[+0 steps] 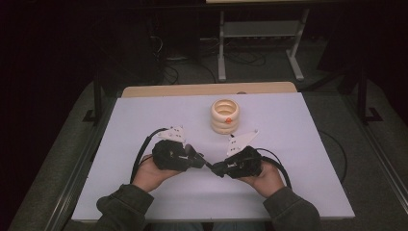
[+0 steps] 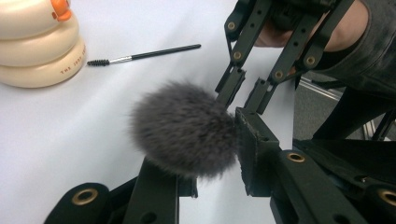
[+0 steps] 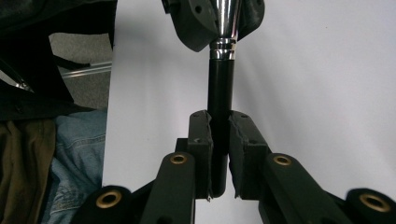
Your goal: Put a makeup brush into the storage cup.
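Note:
A makeup brush spans the gap between my two grippers at the table's front centre. Its fluffy grey head (image 2: 182, 128) lies between the jaws of my left gripper (image 2: 201, 144), which clamp the chrome ferrule (image 3: 226, 23). My right gripper (image 3: 219, 123) is shut on the brush's black handle (image 3: 220, 88). In the high view the left gripper (image 1: 201, 159) and right gripper (image 1: 214, 168) meet tip to tip, each in a hand. A cream stack of rings (image 1: 226, 115) with an orange piece on it stands behind them.
A thin black spoolie brush (image 2: 144, 53) lies on the white table (image 1: 288, 144) beside the cream stack (image 2: 37, 51). Floor, cables and a metal frame (image 1: 260, 29) lie beyond the far edge. Denim-clad legs (image 3: 74, 158) show below the near edge.

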### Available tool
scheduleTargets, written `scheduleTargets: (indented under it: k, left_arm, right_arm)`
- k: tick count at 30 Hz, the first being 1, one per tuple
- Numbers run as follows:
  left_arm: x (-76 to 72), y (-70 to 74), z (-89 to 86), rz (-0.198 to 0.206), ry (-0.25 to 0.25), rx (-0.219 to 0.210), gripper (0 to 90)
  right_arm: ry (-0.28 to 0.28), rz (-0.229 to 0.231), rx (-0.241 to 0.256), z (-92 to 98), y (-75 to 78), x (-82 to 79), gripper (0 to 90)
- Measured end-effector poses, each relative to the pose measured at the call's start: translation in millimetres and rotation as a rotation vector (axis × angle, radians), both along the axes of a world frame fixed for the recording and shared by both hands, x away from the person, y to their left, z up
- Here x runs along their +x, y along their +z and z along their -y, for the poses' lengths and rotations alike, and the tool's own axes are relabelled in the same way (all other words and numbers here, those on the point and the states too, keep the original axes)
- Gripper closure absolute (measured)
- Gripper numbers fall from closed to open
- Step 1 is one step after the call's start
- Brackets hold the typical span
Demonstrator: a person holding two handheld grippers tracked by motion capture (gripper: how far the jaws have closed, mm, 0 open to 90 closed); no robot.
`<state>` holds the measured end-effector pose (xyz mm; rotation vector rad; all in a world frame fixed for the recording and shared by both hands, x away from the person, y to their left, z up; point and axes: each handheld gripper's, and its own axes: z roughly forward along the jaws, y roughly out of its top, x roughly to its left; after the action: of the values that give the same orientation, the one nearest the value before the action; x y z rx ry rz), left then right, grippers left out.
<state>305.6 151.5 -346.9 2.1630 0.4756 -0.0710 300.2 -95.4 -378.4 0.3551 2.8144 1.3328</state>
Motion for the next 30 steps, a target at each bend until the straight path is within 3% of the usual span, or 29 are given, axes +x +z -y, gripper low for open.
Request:
scheduleTargets:
  k: [3,6,9,14,17,24,25,26,30]
  left_arm:
    - [1.1,0.5,-0.5,-0.008,-0.007,-0.009,71.2]
    - [1.8,0.4,-0.1,-0.024,-0.018,-0.026,73.6]
    - [1.7,1.0,1.9,-0.032,-0.039,-0.027,76.5]
    - [-0.8,3.5,7.2,-0.015,-0.050,0.031,77.0]
    - [0.2,6.1,9.7,0.001,-0.059,0.052,77.1]
    - [-1.7,8.1,17.7,0.011,-0.066,0.115,77.1]
    - [-1.8,8.2,18.5,0.010,-0.067,0.124,77.1]
    - [-2.0,7.8,19.2,0.010,-0.068,0.124,77.1]
    - [-2.8,7.3,22.0,0.005,-0.074,0.134,77.1]
  right_arm:
    - [0.015,0.023,-0.016,-2.9,-1.7,0.8,78.5]
    - [0.011,0.009,-0.019,-5.3,-2.1,-1.0,78.3]
    - [0.029,0.037,-0.036,-8.3,-3.7,-1.4,78.1]
    - [0.034,0.043,-0.057,-13.6,-7.1,-1.8,75.3]
    - [0.017,0.048,-0.053,-15.9,-6.1,-1.9,64.9]
    - [0.013,0.072,-0.049,-20.2,3.1,-4.2,67.7]
    - [-0.007,0.039,-0.044,-21.8,4.5,-6.6,69.0]
    - [0.008,0.060,-0.056,-21.8,4.6,-4.8,70.1]
    - [0.015,0.057,-0.059,-23.9,5.3,-5.7,73.1]
